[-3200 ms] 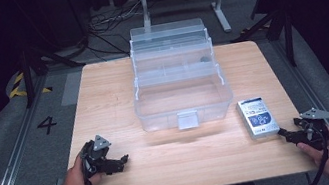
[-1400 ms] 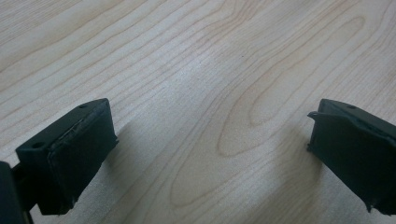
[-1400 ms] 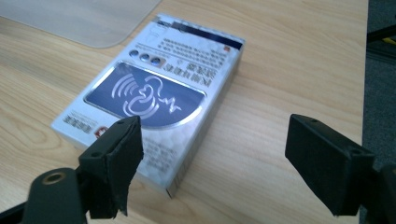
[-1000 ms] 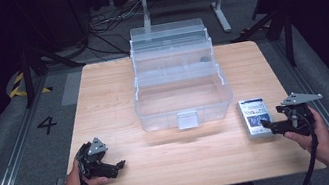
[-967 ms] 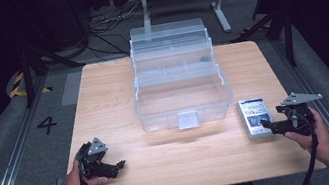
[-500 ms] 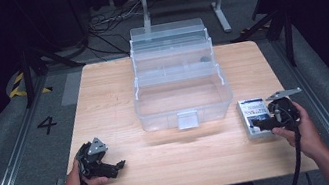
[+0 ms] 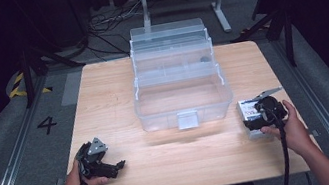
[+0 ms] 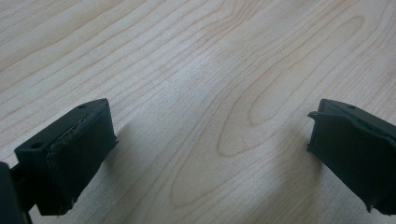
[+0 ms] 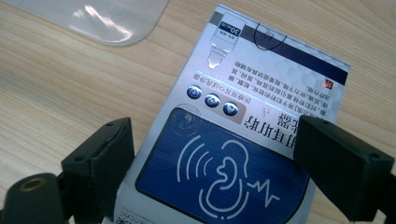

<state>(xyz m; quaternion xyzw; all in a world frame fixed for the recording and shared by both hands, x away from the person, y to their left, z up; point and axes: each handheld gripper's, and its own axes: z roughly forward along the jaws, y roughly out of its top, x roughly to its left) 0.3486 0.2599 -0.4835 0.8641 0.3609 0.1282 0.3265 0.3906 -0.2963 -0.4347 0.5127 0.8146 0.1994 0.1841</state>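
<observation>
Right gripper (image 7: 258, 116) has slid over the box (image 9: 243, 140), jaws just widening, straddling it; left gripper (image 8: 210, 163) released.

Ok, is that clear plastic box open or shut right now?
Open. The clear plastic box has its tiers stepped back and its bottom bin uncovered, nothing in it.

Left gripper (image 7: 107, 169) at 7 o'clock, low, jaws wide apart, nothing between them, tips toward 3 o'clock. Right gripper (image 7: 258, 116) at 4 o'clock, tipped down, jaws just been opening, spread wide. Both forearms enter from 6 o'clock.
</observation>
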